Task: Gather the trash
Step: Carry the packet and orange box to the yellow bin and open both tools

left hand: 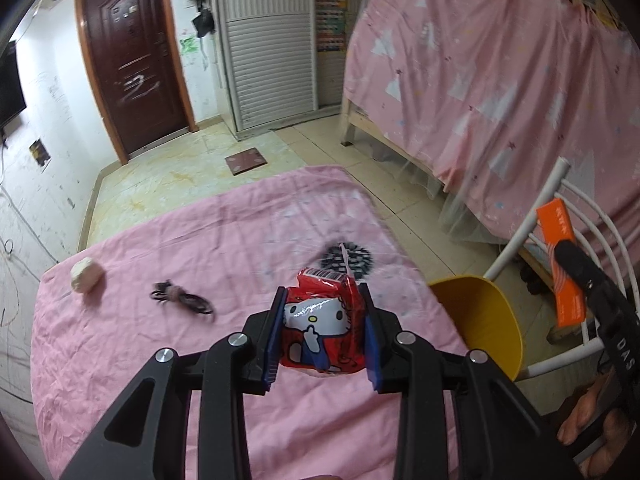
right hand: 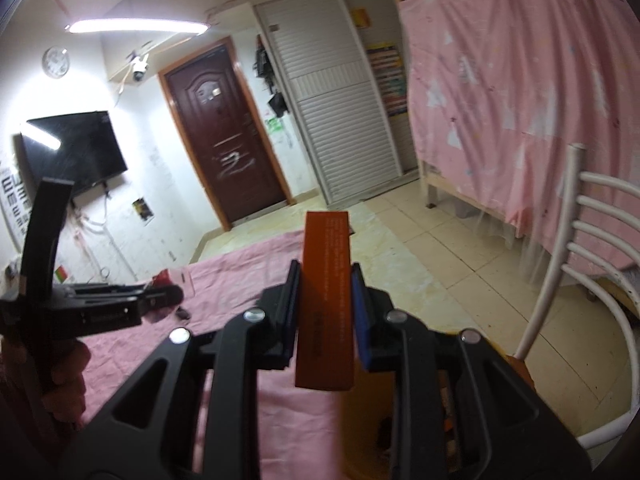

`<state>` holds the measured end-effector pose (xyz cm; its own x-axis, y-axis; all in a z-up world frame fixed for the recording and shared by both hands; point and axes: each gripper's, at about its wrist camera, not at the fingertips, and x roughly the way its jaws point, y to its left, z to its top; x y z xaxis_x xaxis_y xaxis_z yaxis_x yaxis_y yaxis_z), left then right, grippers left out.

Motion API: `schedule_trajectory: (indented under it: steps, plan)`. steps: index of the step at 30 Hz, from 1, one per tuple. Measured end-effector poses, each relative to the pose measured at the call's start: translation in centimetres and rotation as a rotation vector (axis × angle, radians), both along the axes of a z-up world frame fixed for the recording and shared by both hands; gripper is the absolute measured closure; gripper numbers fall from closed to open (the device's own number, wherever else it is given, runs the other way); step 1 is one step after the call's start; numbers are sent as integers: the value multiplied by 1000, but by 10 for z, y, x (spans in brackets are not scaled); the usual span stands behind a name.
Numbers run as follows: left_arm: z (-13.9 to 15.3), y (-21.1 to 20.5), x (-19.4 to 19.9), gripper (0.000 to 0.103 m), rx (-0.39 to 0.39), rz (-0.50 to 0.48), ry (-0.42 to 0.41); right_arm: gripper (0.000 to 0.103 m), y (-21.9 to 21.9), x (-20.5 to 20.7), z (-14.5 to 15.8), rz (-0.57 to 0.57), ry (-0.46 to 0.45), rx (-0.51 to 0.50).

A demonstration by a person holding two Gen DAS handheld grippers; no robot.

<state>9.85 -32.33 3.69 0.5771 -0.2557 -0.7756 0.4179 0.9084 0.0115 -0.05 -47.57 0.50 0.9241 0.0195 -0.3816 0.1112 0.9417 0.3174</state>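
Red snack packet (left hand: 320, 320) between left gripper (left hand: 322, 328) fingers (left hand: 274, 332)

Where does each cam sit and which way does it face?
Left wrist: on the left tool, angled down over the pink sheet; the tool clamps a red snack packet; right tool and a hand at the edge.
Right wrist: on the right tool, facing more level toward the door; it clamps an orange box; left tool alongside.
Shared: sheet, door, yellow bin, white chair.

Black strap (left hand: 622, 344) on right claw's handle: white letters "DAS". Red snack packet (left hand: 320, 320): barcode, digits unreadable. Orange box (right hand: 326, 300): fine print too blurred. Wall eye chart (right hand: 14, 196): rows of "E" marks.
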Motion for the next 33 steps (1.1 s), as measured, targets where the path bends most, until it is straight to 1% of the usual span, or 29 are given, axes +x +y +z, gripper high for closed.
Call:
schedule_trajectory:
  steps: [3,6,7,8,9,10,15,20,21,22,24,28,29,31,33]
  plan:
    - [-2,-21,-5,77,4,-34,8,81,-15,-6,-3,-53,7,-1]
    - [-2,-42,-11,77,1,-80,11,81,-28,-7,-8,-83,22,15]
    - [-2,-49,-14,77,-3,-100,16,79,-33,-7,-11,-90,29,24]
    - [-2,-56,-16,77,-8,-117,21,74,-39,-6,-14,-95,38,34]
    - [-3,-63,-19,77,-11,-132,26,56,-43,-5,-16,-103,43,41]
    - [-3,-70,-22,77,-14,-150,29,45,-48,-6,-18,-116,47,47]
    - [-8,-92,-30,77,-24,-202,50,45,-56,-11,-21,-142,38,60]
    - [-14,-104,-33,75,-60,-257,100,45,-70,-20,-20,-180,12,88]
    - [-15,-105,-34,74,-77,-274,127,45,-73,-24,-20,-190,6,94]
    - [-17,-107,-33,69,-97,-284,149,45,-74,-25,-19,-197,1,99]
    - [-18,-110,-32,64,-121,-296,171,44,-76,-30,-18,-207,-15,116]
    - [-19,-113,-33,59,-140,-308,177,43,-80,-31,-17,-202,-25,125]
    - [-19,-113,-33,54,-146,-309,180,43,-79,-31,-17,-199,-25,126]
    - [-18,-110,-32,48,-150,-301,171,43,-75,-29,-17,-189,-24,122]
    - [-17,-109,-32,48,-145,-295,163,43,-71,-25,-16,-177,-21,116]
